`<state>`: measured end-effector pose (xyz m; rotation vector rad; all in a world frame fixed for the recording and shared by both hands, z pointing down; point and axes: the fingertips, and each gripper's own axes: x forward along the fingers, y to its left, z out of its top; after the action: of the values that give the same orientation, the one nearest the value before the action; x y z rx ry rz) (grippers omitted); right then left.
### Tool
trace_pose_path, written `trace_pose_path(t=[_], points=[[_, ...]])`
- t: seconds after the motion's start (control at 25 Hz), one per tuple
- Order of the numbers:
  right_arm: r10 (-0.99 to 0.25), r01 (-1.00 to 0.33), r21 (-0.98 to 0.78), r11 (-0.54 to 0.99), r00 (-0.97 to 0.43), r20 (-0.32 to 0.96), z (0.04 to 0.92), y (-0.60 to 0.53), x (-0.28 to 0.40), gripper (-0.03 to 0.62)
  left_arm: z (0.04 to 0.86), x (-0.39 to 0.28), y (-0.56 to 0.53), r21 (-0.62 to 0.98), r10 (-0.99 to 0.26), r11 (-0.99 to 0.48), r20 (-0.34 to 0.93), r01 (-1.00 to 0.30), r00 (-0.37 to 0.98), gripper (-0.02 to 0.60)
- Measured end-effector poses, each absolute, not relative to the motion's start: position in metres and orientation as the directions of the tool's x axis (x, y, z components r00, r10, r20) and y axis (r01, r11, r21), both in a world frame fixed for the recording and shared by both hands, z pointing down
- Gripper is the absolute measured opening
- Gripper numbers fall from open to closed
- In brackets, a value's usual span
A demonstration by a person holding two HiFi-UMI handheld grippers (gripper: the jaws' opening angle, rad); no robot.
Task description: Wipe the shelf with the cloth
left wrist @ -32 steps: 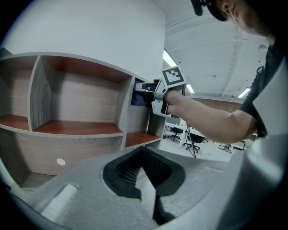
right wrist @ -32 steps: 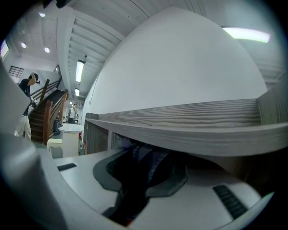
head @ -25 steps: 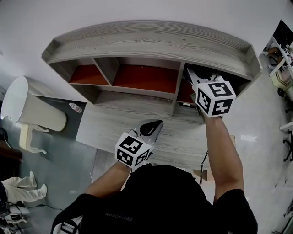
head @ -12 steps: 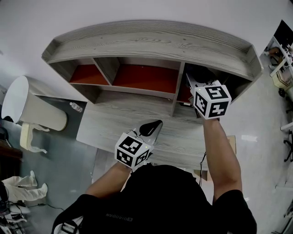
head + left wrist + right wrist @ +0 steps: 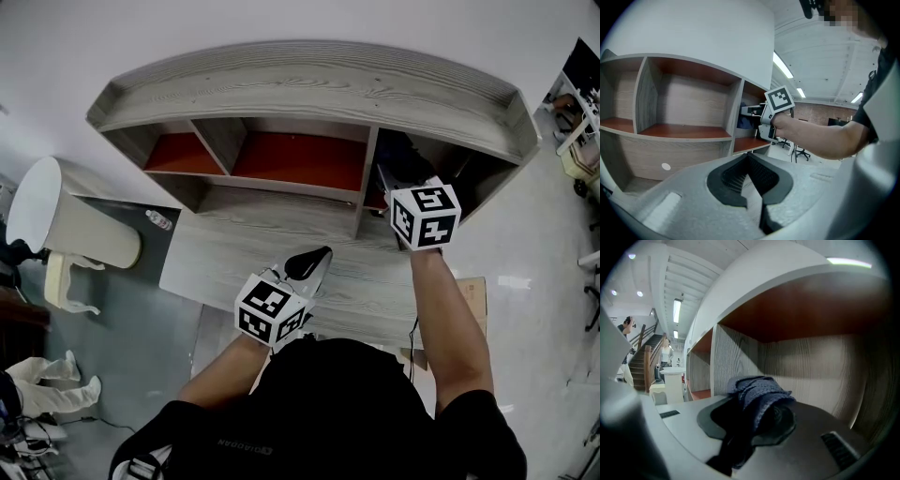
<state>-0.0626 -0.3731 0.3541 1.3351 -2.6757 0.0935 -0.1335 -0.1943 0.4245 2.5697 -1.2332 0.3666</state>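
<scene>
Just now my right tongs (image 5: 754,405), clamping the cloth (image 5: 760,387), drew back mid-wipe in the shelf (image 5: 309,89); left tongs (image 5: 749,161) closed, empty.

Grey wood-grain shelf (image 5: 309,89) against a white wall (image 5: 300,23), with a curved top board raised at both ends. Splits into three open compartments side by side. Left compartment (image 5: 183,155) and middle compartment (image 5: 300,161) with red-brown floors and grey uprights. Right compartment (image 5: 811,371) with a red-brown ceiling and a wood-grain back. Rises from the back of a grey wood-grain tabletop (image 5: 220,258). Carries a small white round dot (image 5: 666,166) on the panel under the compartments.
</scene>
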Motion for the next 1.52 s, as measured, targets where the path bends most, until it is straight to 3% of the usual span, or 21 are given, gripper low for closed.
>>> trace_pose_path(t=[1.52], points=[[-0.766, -0.824, -0.031, 0.566, -0.539, 0.351, 0.469, -0.386, -0.063, 0.095, 0.429, -0.145, -0.187, 0.129, -0.729, -0.584, 0.350, -0.801, 0.588, 0.008]])
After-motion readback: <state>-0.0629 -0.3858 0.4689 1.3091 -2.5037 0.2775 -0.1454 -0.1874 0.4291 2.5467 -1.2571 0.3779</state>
